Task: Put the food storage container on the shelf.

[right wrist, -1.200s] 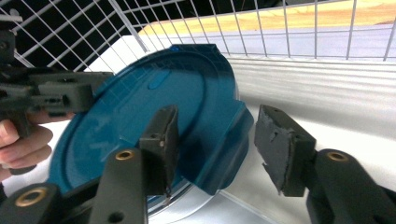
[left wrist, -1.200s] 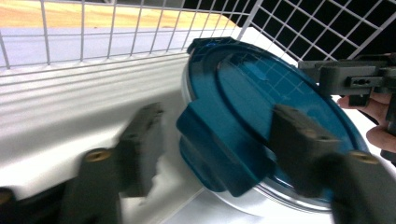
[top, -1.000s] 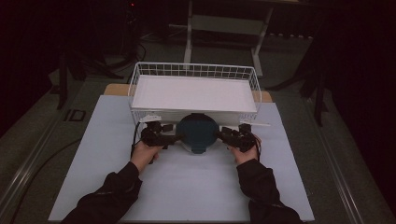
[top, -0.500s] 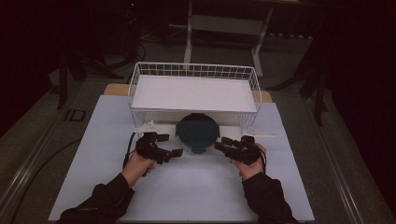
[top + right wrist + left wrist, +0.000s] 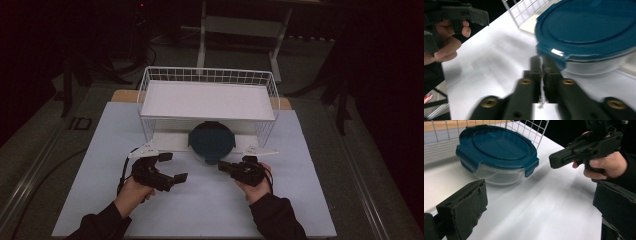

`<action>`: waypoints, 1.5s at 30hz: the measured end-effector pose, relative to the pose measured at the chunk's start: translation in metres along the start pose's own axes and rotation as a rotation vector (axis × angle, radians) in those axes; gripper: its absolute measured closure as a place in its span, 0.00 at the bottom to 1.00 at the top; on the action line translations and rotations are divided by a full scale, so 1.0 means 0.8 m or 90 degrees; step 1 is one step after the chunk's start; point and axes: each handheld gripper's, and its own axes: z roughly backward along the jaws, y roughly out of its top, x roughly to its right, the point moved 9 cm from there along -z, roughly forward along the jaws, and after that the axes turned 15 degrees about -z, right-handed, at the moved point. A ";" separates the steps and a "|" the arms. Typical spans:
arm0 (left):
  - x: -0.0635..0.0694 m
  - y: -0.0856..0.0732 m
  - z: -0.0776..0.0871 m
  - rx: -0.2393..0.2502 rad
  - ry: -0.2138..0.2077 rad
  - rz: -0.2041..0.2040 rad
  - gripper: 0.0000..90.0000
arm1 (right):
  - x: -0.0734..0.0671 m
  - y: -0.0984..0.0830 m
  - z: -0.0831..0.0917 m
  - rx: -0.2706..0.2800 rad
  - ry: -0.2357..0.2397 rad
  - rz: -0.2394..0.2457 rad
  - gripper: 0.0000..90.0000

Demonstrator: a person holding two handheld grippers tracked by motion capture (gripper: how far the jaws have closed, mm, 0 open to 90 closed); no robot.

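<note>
- While the container (image 5: 211, 142) sits mid-frame on the counter (image 5: 200, 205), the left tool (image 5: 172, 167) gapes empty, lower left.
- Right tool (image 5: 222, 165), just closed, grips nothing.

Container lid (image 5: 499, 146): we read no lettering on it.
Grippers: we find no brand or number.
Table (image 5: 210, 210): we see no label or sign.
</note>
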 end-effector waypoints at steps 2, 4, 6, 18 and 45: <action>0.004 -0.005 0.005 -0.006 0.000 0.001 0.00 | -0.002 -0.004 -0.007 -0.012 0.007 -0.006 1.00; 0.008 -0.011 0.010 -0.005 -0.002 0.007 0.00 | -0.002 -0.006 -0.013 -0.019 0.004 -0.008 1.00; 0.011 -0.018 0.014 -0.011 0.001 0.012 0.00 | -0.003 -0.008 -0.019 -0.026 0.000 -0.007 1.00; 0.012 -0.042 0.018 -0.017 0.020 -0.002 0.00 | 0.014 -0.005 -0.044 -0.040 -0.036 -0.010 1.00; 0.021 -0.049 0.011 -0.024 0.011 -0.024 0.00 | 0.054 0.037 -0.080 -0.008 -0.076 -0.046 1.00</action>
